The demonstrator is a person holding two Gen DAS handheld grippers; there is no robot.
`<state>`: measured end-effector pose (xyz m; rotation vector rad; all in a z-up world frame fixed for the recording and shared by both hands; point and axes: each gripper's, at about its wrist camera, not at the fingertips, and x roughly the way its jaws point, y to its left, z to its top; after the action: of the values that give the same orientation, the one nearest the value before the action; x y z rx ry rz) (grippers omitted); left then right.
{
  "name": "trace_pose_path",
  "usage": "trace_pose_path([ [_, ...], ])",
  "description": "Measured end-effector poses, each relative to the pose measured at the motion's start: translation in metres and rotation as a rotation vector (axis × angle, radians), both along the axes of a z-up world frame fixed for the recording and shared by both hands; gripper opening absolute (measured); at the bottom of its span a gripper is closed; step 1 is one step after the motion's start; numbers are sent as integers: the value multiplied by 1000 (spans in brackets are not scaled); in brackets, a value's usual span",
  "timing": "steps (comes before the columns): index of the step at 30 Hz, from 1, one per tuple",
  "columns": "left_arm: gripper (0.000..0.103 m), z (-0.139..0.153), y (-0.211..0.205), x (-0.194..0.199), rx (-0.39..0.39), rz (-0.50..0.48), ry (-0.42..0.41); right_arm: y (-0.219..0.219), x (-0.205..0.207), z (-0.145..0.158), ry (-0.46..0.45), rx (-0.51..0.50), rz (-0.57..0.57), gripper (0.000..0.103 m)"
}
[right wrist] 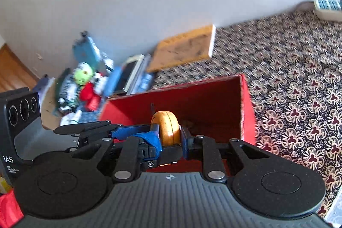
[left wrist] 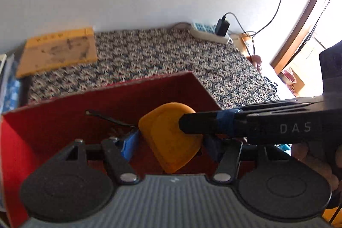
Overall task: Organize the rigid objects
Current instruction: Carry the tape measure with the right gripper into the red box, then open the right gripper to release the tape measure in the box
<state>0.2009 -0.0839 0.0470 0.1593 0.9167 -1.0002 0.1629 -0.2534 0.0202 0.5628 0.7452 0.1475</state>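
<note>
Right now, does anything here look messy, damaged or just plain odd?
Two things. Both claws, left and right, pinch the same orange case over the red box, which looks unusual. And beside the wall a jumbled pile of toys and packets lies heaped, unlike the tidy patterned cloth.

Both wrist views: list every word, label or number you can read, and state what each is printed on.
"DAS": white letters on the right gripper's black body, in the left wrist view.
"AS", first letter cut off: the left gripper's housing, in the right wrist view; the small lines beneath are too small to read.
Dark marks on the yellow-orange book: too blurred to read.
</note>
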Motion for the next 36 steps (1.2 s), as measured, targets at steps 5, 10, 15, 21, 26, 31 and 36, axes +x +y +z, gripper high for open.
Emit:
trace_pose_path([
  [5,58,-21,-19,19,67,1,61,13,26,-7,65,-149,8,0],
  [10,59,-30,-23,23,124,46,45,25,46,-19,98,-254,26,0],
  [15,65,-31,-18,24,162,129,11,29,59,-26,106,-320,23,0],
  [21,66,-34,-26,22,227,155,-22,31,68,-28,142,-357,10,0],
  [26,66,-34,-28,19,249,167,-52,27,59,-24,88,-339,-36,0],
  [31,66,-34,-28,20,267,199,-72,18,48,-20,20,-276,-75,0],
  [36,66,-31,-26,14,265,228,-127,10,34,-12,-20,-246,-141,7],
])
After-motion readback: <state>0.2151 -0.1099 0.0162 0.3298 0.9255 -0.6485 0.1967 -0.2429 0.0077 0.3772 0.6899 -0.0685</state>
